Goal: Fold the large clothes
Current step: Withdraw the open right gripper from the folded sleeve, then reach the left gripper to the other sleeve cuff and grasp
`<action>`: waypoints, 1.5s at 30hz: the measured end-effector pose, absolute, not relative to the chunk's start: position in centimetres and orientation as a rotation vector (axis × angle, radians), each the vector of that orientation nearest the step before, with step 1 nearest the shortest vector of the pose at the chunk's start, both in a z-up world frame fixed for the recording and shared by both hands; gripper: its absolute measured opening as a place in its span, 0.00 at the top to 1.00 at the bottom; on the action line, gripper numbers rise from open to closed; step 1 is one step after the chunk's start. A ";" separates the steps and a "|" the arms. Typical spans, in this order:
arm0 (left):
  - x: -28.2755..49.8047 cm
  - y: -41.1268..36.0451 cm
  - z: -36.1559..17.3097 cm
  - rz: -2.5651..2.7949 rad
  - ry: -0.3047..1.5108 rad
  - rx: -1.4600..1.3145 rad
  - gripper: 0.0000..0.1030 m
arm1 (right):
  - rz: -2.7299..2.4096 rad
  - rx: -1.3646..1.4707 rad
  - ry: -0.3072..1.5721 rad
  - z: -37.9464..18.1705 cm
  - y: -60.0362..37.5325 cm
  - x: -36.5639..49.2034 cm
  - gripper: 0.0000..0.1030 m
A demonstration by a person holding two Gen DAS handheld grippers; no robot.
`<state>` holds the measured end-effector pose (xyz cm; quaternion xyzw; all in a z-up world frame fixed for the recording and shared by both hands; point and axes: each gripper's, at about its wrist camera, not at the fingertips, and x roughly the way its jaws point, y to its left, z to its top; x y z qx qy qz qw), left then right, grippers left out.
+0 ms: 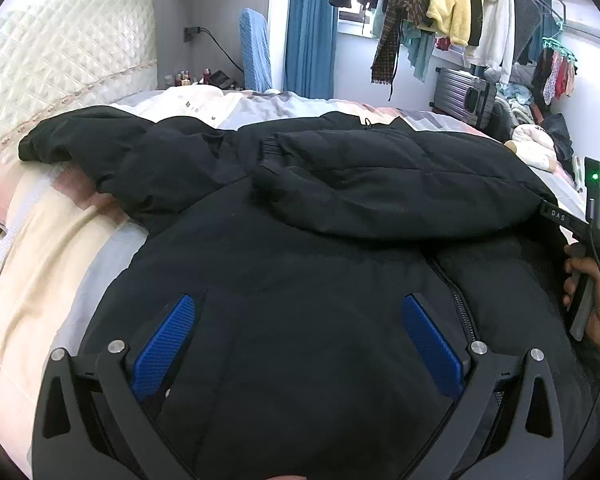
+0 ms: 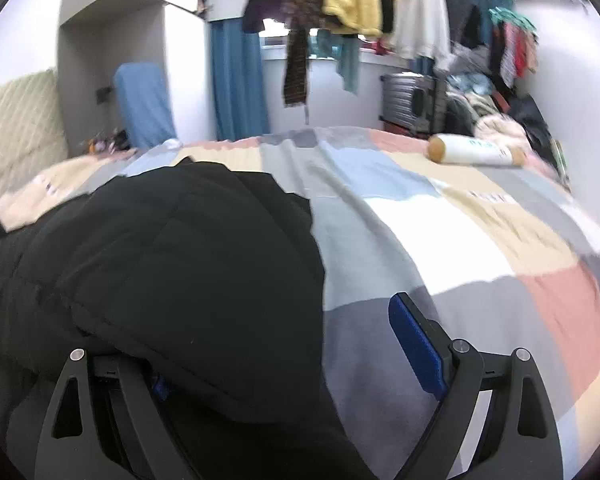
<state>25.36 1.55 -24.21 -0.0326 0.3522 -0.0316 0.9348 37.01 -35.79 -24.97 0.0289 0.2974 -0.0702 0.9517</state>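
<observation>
Two tongs, both spread wide, nothing gripped: left tongs [image 1: 300,344] hover over jacket [image 1: 300,240] front; right tongs [image 2: 284,352] straddle its right edge, prob. ready to fold inward on bed [image 2: 460,240].

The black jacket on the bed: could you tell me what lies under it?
The black jacket lies on a patchwork bedspread, visible around it. Anything else beneath is covered by the jacket.
</observation>
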 end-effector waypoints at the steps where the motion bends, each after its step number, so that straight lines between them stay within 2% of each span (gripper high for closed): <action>1: 25.4 1.6 -24.3 -0.063 0.722 -0.069 0.00 | -0.153 0.064 0.604 -25.1 -36.2 37.1 0.13; 5: 25.4 1.6 -24.3 -0.062 0.734 -0.075 0.00 | -0.159 0.139 0.629 -25.7 -37.7 37.3 0.13; 12: 24.3 1.2 -22.7 -0.070 0.709 -0.060 0.00 | -0.125 0.096 0.648 -24.1 -35.9 34.9 0.13; 24: 18.9 0.1 -17.1 -0.104 0.616 -0.069 0.00 | 0.025 0.110 0.559 -15.5 -30.1 25.0 0.11; 30: 16.4 -0.5 -14.9 -0.137 0.578 -0.080 0.00 | 0.081 0.123 0.511 -13.0 -27.3 19.7 0.09; 36: 13.7 -0.5 -14.0 -0.151 0.562 -0.108 0.00 | 0.144 0.098 0.486 -12.5 -25.0 14.6 0.02; 45: 10.3 -0.1 -12.9 -0.156 0.540 -0.136 0.00 | 0.183 0.116 0.519 -13.3 -23.6 9.0 0.00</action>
